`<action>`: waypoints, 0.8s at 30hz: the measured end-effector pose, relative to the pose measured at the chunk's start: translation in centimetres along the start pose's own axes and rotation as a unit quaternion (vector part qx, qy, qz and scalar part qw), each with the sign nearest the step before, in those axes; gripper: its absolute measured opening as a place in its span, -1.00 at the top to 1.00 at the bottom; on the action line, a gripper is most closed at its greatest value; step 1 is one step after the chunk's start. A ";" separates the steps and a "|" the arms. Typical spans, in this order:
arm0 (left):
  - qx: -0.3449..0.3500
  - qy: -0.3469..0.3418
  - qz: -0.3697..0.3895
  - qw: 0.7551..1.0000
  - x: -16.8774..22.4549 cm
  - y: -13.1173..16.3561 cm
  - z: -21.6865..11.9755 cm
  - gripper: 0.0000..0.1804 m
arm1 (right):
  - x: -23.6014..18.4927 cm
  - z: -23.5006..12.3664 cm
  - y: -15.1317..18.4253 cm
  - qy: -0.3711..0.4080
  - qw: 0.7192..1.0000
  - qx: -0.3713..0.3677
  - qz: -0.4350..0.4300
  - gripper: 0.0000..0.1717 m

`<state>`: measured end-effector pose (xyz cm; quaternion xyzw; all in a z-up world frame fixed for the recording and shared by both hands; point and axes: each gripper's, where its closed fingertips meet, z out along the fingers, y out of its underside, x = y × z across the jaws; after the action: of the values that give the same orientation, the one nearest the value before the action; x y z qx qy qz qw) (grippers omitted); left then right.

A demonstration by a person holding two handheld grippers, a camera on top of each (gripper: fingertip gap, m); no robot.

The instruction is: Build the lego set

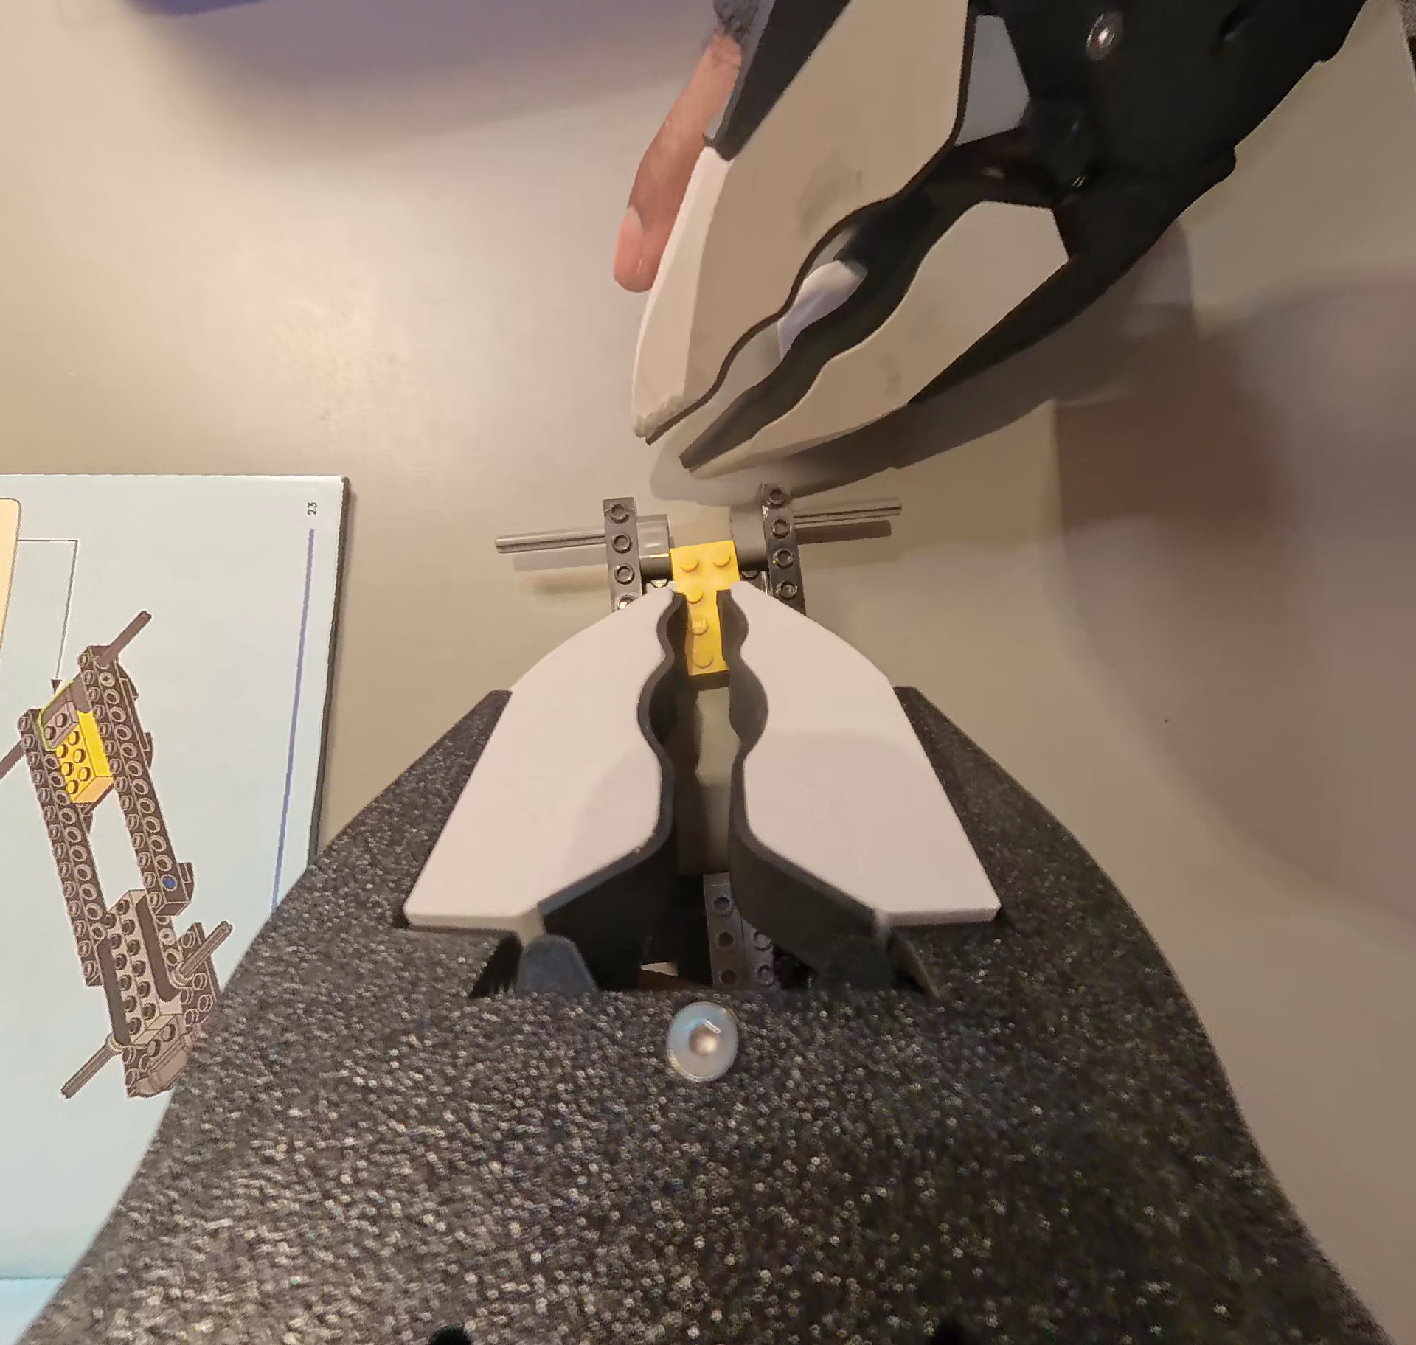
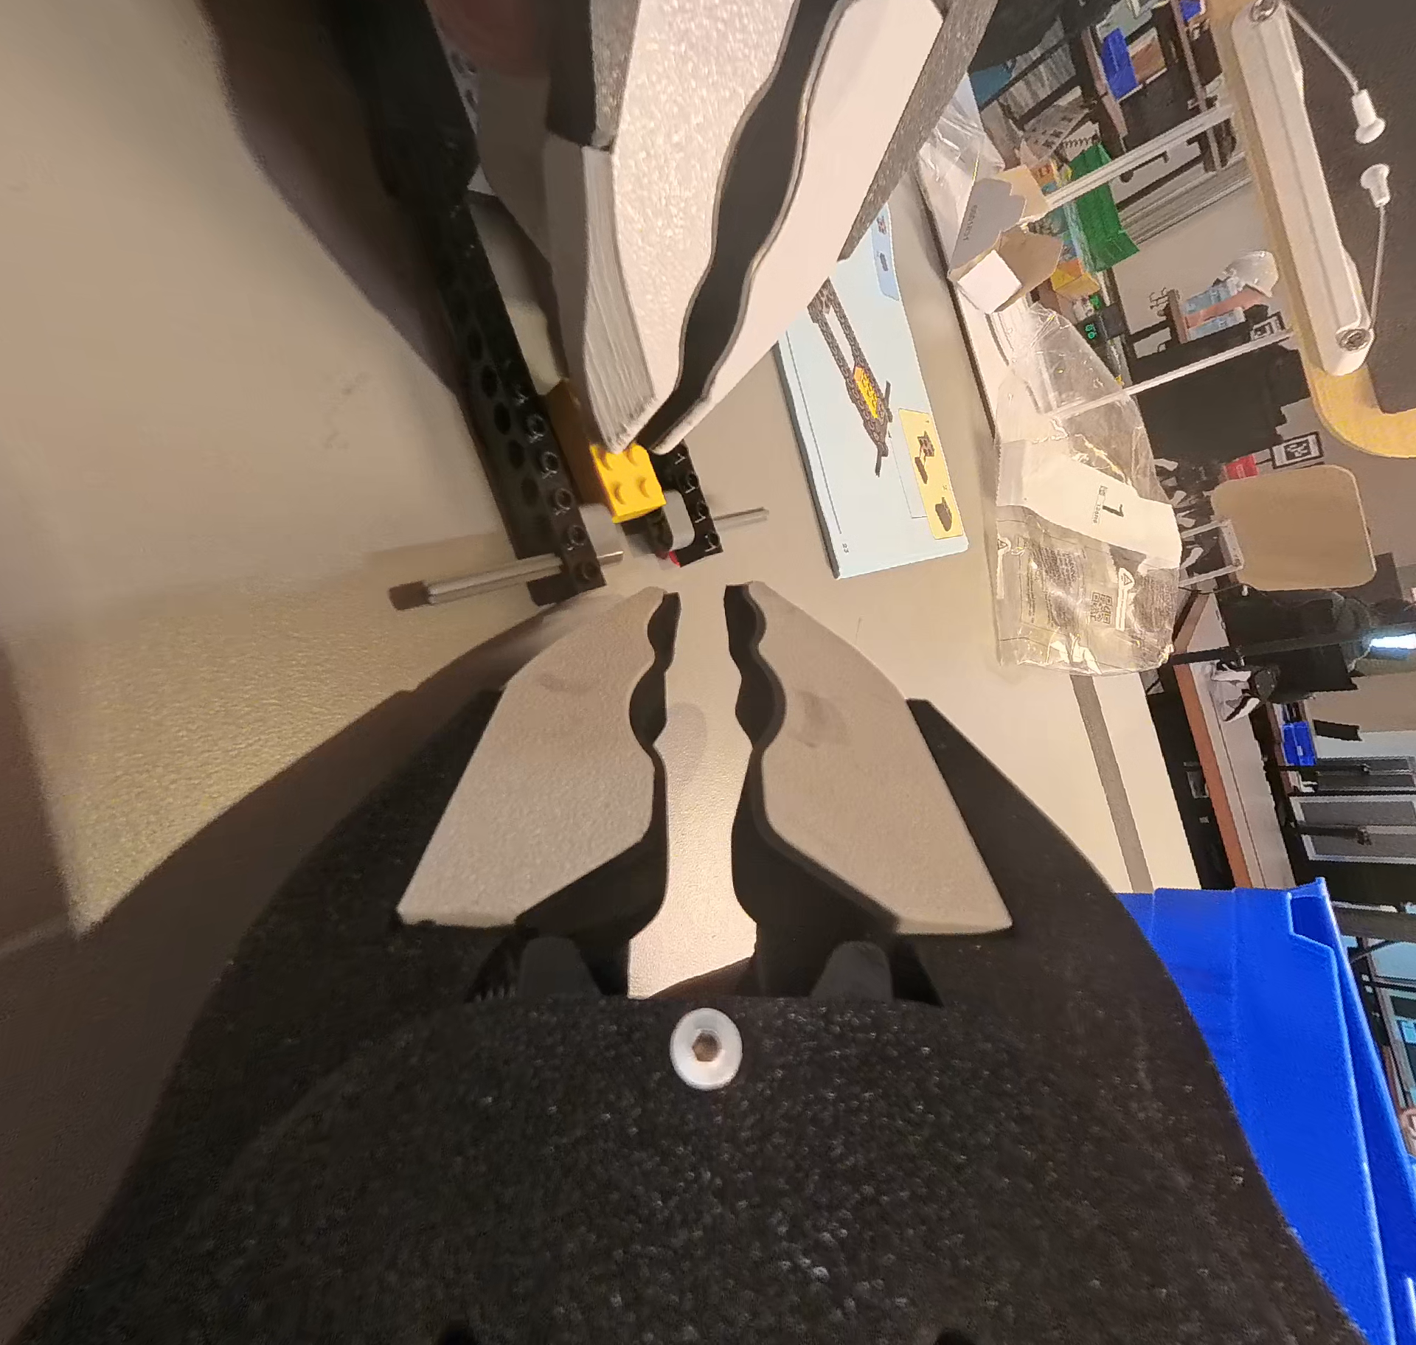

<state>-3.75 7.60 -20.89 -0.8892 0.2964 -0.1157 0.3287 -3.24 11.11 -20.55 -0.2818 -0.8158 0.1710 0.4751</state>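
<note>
A yellow brick (image 1: 701,565) sits between the two dark studded beams (image 1: 621,550) of a frame model lying on the table, with a grey axle (image 1: 544,542) through its far end. My left gripper (image 1: 703,594) is over the brick with its jaws a narrow gap apart. One row of studs shows through the gap. In the right wrist view its tips (image 2: 646,441) rest on top of the yellow brick (image 2: 628,488) and do not clamp its sides. My right gripper (image 2: 701,594) is slightly open and empty, just off the axle end of the model (image 2: 529,450). It also shows in the left wrist view (image 1: 668,449).
An open instruction booklet (image 1: 191,657) lies left of the model, and also shows in the right wrist view (image 2: 866,465). A clear plastic bag (image 2: 1073,542) lies beyond the booklet. A blue bin (image 2: 1264,1040) stands at the table's edge. A person's finger (image 1: 659,205) shows beside the right gripper. My two grippers' fingertips are within a few centimetres of each other.
</note>
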 end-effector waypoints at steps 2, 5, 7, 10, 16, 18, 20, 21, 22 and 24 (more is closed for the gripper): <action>0.001 0.000 -0.001 1.000 0.0 0.0 0.0 0.91 | 0.0 0.0 0.0 0.000 1.000 0.000 -0.001 0.85; 0.008 0.006 -0.004 1.000 0.1 -0.2 -0.2 0.88 | 0.0 0.0 0.0 0.000 1.000 0.000 -0.001 0.84; 0.020 0.006 -0.008 1.000 0.0 -0.5 -0.9 0.83 | 0.1 0.0 0.1 0.001 1.000 -0.001 -0.001 0.84; 0.029 0.000 -0.027 0.999 -0.3 -0.3 -2.1 0.66 | 0.2 0.0 0.3 0.002 1.000 -0.004 -0.001 0.83; -0.026 0.003 -0.062 0.998 0.4 1.4 -1.5 0.24 | 0.3 0.0 0.4 0.000 1.000 -0.007 0.003 0.82; -0.055 -0.003 -0.054 0.997 0.6 2.1 -0.8 0.20 | 0.4 0.0 0.5 0.001 1.000 -0.008 0.002 0.82; -0.085 -0.023 -0.041 0.995 0.4 3.0 -0.4 0.20 | 0.4 0.0 0.6 0.002 1.000 -0.009 0.001 0.81; -0.093 -0.031 -0.037 0.995 0.3 3.2 -0.3 0.21 | 0.5 0.0 0.6 0.002 1.000 -0.009 0.001 0.81; -0.094 -0.031 -0.037 0.994 0.3 3.3 -0.2 0.23 | 0.5 0.0 0.6 0.003 1.000 -0.009 0.001 0.81; -0.089 -0.033 -0.037 0.995 0.1 3.1 -0.2 0.34 | 0.5 0.0 0.6 0.003 1.000 -0.008 0.001 0.81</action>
<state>-5.12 5.51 -22.81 -0.9286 0.2615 -0.0712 0.2535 -3.28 11.93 -20.55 -0.2872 -0.8156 0.1641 0.4748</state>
